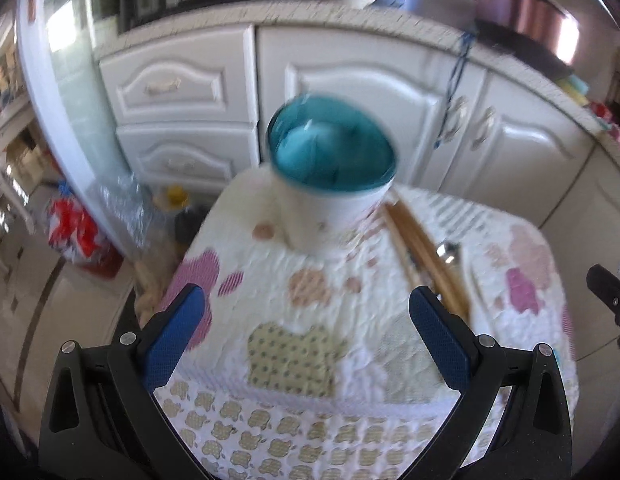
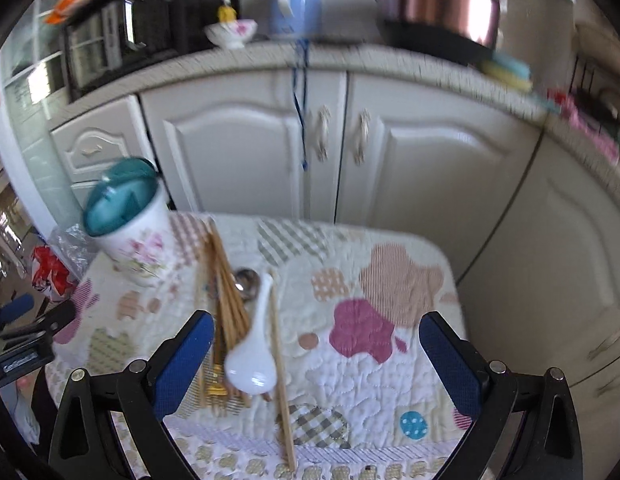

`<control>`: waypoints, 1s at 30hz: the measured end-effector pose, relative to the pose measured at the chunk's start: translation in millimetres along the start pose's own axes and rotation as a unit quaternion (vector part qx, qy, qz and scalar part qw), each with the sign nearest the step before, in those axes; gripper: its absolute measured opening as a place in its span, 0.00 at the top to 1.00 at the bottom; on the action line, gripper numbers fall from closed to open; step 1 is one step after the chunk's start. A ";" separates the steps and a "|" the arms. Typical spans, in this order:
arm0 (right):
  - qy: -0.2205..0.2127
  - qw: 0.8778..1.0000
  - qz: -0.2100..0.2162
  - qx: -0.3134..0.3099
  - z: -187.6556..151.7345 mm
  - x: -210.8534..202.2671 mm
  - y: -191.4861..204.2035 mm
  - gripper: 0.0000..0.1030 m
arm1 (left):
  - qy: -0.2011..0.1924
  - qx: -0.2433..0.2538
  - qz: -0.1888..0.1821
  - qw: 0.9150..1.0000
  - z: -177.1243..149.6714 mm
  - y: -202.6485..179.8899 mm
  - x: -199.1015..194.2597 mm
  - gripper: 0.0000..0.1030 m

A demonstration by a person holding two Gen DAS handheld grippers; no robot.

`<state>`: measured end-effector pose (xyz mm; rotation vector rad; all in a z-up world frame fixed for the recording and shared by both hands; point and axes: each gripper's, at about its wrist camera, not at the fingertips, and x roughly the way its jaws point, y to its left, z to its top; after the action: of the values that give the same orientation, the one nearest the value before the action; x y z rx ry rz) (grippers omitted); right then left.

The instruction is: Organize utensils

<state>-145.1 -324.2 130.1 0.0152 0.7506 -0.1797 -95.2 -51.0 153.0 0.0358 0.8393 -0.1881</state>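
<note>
A white floral cup with a teal inside (image 1: 332,178) stands empty on the quilted table, straight ahead of my open, empty left gripper (image 1: 305,306); it also shows at far left in the right wrist view (image 2: 127,216). Wooden chopsticks (image 2: 223,300), a white ceramic spoon (image 2: 251,360), a metal spoon (image 2: 247,280) and a gold fork (image 2: 217,380) lie in a loose pile just inside the left finger of my open, empty right gripper (image 2: 316,334). One chopstick (image 2: 279,368) lies apart to the right. In the left wrist view the chopsticks (image 1: 426,256) lie right of the cup.
The small table carries a patchwork quilt (image 2: 370,320) and drops off on all sides. White kitchen cabinets (image 2: 245,148) stand close behind it. A counter above holds a bowl (image 2: 231,32), blue kettle (image 2: 295,0) and a rice cooker (image 2: 442,8). Bags (image 1: 75,232) lie on the floor at left.
</note>
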 end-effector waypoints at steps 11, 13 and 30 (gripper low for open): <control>-0.049 0.998 0.014 0.048 29.2 -42.0 -9.4 0.01 | -0.067 0.008 0.000 0.998 29.3 -19.8 -34.5 0.00; -0.047 0.997 0.016 0.052 30.2 -41.9 -9.8 0.01 | -0.065 0.008 0.000 0.998 30.5 -18.9 -33.5 0.00; -0.038 0.998 0.007 0.041 39.9 -20.0 -1.0 0.01 | -0.065 0.003 0.005 0.998 37.9 -24.5 -14.5 0.01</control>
<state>-132.6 -325.1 173.0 0.0914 0.6669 -0.1968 -81.1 -76.9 190.1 0.0338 0.7089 -0.1814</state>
